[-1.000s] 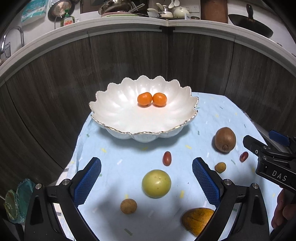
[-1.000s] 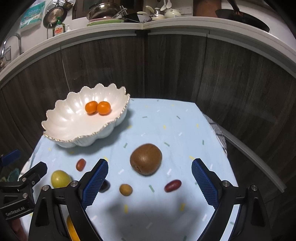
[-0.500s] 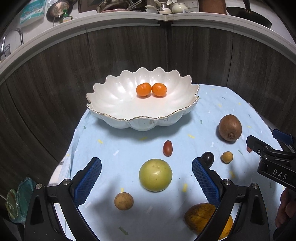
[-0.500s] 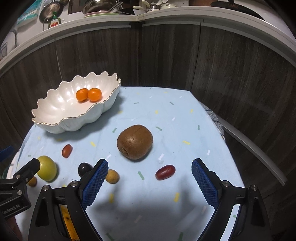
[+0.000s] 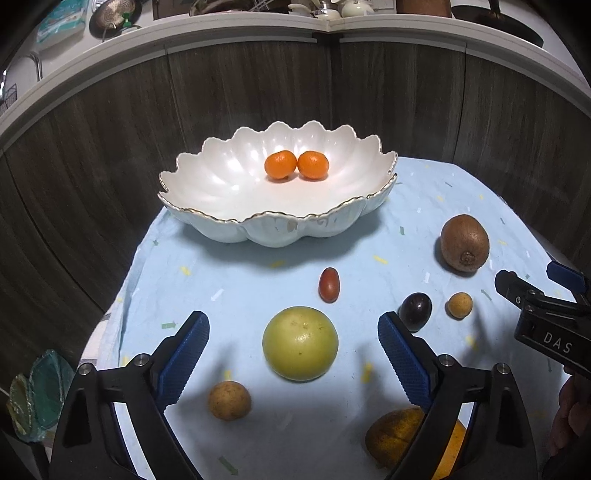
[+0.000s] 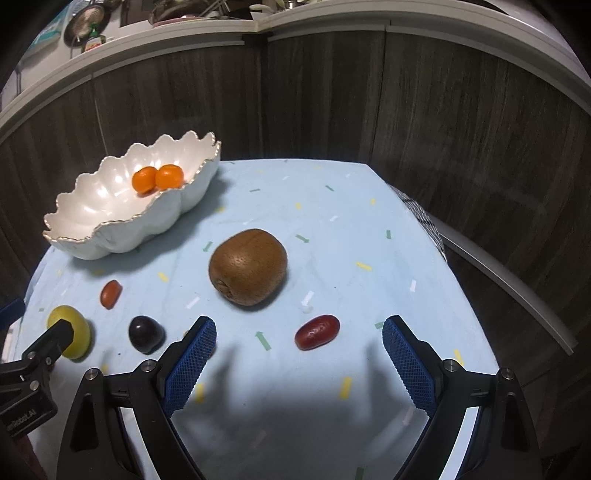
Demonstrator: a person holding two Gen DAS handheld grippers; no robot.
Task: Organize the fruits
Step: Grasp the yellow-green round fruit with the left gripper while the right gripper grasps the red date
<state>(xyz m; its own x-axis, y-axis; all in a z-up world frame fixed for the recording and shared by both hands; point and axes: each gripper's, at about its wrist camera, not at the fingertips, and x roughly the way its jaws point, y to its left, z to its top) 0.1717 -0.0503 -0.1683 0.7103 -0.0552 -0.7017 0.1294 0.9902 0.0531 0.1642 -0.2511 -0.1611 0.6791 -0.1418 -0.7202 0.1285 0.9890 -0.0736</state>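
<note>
Left gripper (image 5: 293, 345) wide open around yellow-green fruit (image 5: 300, 343), no contact.

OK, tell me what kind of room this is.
Most likely a home kitchen. A countertop curves behind the table with a hanging strainer, a green dish soap bottle and a dark wok. In front, a cloth-covered table carries a scalloped white bowl.

left hand-held gripper (image 5: 293, 347): black frame | 2 blue ribbed pads | silver screws | right hand-held gripper (image 6: 299, 350): same
</note>
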